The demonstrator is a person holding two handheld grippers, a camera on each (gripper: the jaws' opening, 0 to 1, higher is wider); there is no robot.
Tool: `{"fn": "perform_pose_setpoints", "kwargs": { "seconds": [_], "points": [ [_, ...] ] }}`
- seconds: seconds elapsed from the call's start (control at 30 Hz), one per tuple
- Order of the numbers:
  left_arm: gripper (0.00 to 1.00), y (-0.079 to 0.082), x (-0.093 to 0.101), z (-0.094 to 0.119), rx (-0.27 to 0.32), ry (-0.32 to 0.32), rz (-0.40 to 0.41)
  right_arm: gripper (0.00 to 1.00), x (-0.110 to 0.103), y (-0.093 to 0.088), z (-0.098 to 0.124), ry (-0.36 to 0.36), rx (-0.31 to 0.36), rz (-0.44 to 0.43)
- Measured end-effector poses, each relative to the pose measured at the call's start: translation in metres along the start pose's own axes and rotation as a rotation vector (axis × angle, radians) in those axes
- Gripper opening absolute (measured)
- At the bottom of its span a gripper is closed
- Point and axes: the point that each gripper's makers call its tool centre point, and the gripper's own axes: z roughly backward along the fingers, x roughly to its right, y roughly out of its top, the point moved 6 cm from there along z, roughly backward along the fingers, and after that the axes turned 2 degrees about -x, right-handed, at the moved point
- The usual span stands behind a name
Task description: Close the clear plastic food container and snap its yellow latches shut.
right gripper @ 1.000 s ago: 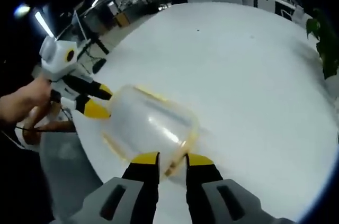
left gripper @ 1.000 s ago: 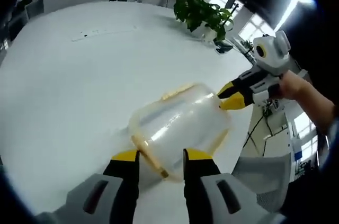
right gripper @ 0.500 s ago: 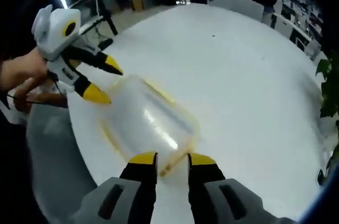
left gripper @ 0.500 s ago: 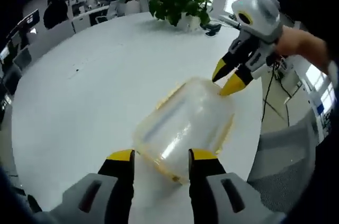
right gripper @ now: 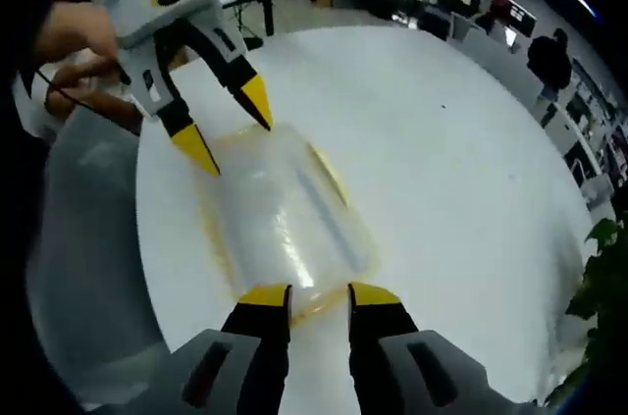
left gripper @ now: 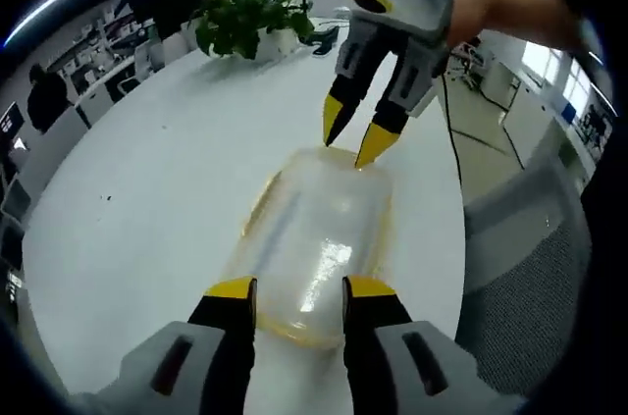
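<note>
The clear plastic container point(left gripper: 314, 229) with a yellow rim lies lengthwise on the white table point(left gripper: 137, 199), close to the table's edge. My left gripper point(left gripper: 299, 287) has its jaws on either side of the container's near end, holding it. My right gripper point(left gripper: 353, 145) comes down from the top, with its yellow tips at the far end. In the right gripper view the container point(right gripper: 285, 209) runs away from my right gripper point(right gripper: 319, 295), which clasps its near end. My left gripper point(right gripper: 227, 129) meets the far end. The latches are too blurred to tell apart.
A potted plant point(left gripper: 240, 23) stands at the table's far side and shows again point(right gripper: 599, 278) at the lower right. A grey chair point(left gripper: 530, 278) sits just off the table edge beside the container. A person's hand point(left gripper: 500, 13) holds the right gripper. Desks and people stand behind.
The container has turned on the table with both grippers still at its ends. It now lies along the table's edge instead of across it. Both views have swung round with it.
</note>
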Motion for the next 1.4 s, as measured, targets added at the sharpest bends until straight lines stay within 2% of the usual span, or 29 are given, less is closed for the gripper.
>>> {"fn": "perform_pose_setpoints", "kwargs": {
  "seconds": [0.1, 0.23, 0.33, 0.47, 0.63, 0.83, 1.13, 1.4],
  "points": [
    [0.32, 0.002, 0.001, -0.002, 0.006, -0.02, -0.027, 0.2, -0.001, 0.004, 0.0, 0.02, 0.015, 0.035],
    [0.31, 0.008, 0.004, -0.003, 0.022, -0.059, -0.065, 0.2, -0.01, 0.01, 0.001, 0.052, 0.026, 0.137],
    [0.3, 0.012, 0.003, -0.003, 0.028, -0.063, -0.078, 0.19, -0.015, 0.016, 0.001, 0.073, 0.045, 0.17],
    [0.29, 0.017, 0.002, -0.006, 0.039, -0.075, -0.079, 0.17, -0.014, 0.022, -0.001, 0.079, 0.063, 0.16],
    [0.27, 0.019, 0.004, -0.01, 0.026, -0.088, -0.095, 0.15, -0.015, 0.028, -0.004, 0.085, 0.085, 0.171],
    [0.27, 0.021, 0.008, -0.013, 0.026, -0.117, -0.119, 0.17, -0.015, 0.037, -0.009, 0.09, 0.099, 0.181],
    [0.26, 0.02, 0.005, -0.02, 0.009, -0.121, -0.122, 0.17, -0.02, 0.044, -0.02, 0.12, 0.094, 0.199],
    [0.26, 0.016, 0.009, -0.023, -0.017, -0.148, -0.135, 0.17, -0.022, 0.056, -0.026, 0.115, 0.084, 0.224]
  ]
}}
